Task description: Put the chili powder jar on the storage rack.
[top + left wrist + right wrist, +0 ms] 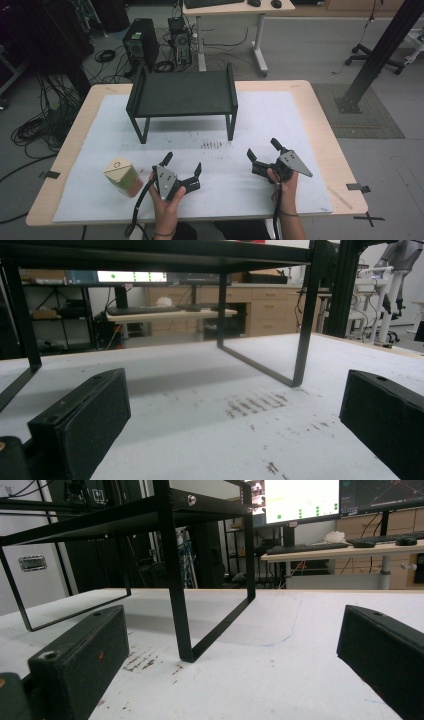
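You held a gripper in each hand above the near part of the white mat (260, 120), and neither one gripped anything. Your left gripper (183, 163) had its jaws spread wide apart, pointing toward the far side of the table (320, 115). Your right gripper (262, 148) was likewise spread wide, its jaws aimed forward and a little to the left. The two grippers were well apart from each other, with bare mat between them.

The black rack (182, 92) stood on the far half of the mat, upright on its thin legs, with raised lips at its left and right ends and nothing on its top. In the left gripper view its front right leg (304, 315) came down to the mat ahead of the open jaws, and the mat showed under the shelf. In the right gripper view the rack's nearest leg (175, 580) stood just ahead, between the jaws and slightly left of middle.

A small carton (123, 176) with a tan top and green and red-brown sides lay near the mat's near left corner, just to the left of your left hand (165, 202) and not touching the gripper. A patch of dark scuff marks (212, 145) marked the mat between the rack's front legs and the grippers. Your right hand (285, 182) gripped its tool from below, the cable trailing back along your wrist.
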A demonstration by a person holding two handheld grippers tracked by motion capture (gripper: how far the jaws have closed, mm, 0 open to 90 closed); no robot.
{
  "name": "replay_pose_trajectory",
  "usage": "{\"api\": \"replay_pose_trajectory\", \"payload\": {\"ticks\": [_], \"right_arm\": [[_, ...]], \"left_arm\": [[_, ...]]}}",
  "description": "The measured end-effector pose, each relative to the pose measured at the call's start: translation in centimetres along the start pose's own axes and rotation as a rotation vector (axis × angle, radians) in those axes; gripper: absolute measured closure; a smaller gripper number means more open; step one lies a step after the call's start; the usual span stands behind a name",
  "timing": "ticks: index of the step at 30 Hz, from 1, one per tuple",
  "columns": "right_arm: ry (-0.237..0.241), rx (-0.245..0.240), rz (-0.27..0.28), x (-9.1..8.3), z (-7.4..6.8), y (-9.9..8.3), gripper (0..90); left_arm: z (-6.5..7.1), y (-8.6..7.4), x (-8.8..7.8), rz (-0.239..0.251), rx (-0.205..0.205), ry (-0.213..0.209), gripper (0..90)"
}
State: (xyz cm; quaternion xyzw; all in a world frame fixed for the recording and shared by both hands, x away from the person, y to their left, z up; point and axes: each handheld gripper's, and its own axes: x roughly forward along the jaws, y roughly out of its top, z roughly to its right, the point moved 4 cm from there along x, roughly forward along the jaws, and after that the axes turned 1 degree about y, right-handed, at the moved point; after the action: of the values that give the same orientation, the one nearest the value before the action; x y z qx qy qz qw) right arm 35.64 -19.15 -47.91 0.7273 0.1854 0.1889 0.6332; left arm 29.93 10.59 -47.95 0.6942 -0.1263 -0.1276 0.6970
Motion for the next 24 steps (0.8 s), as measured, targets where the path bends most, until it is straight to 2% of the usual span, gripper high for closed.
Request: {"api": "replay_pose_trajectory", "payload": {"ticks": [24], "right_arm": [[-0.001, 0.010, 0.009, -0.1, 0.0, 0.0, 0.1]], "left_arm": [[-0.1, 0.0, -2.2, -0.001, -0.006, -0.007, 0.4]]}}
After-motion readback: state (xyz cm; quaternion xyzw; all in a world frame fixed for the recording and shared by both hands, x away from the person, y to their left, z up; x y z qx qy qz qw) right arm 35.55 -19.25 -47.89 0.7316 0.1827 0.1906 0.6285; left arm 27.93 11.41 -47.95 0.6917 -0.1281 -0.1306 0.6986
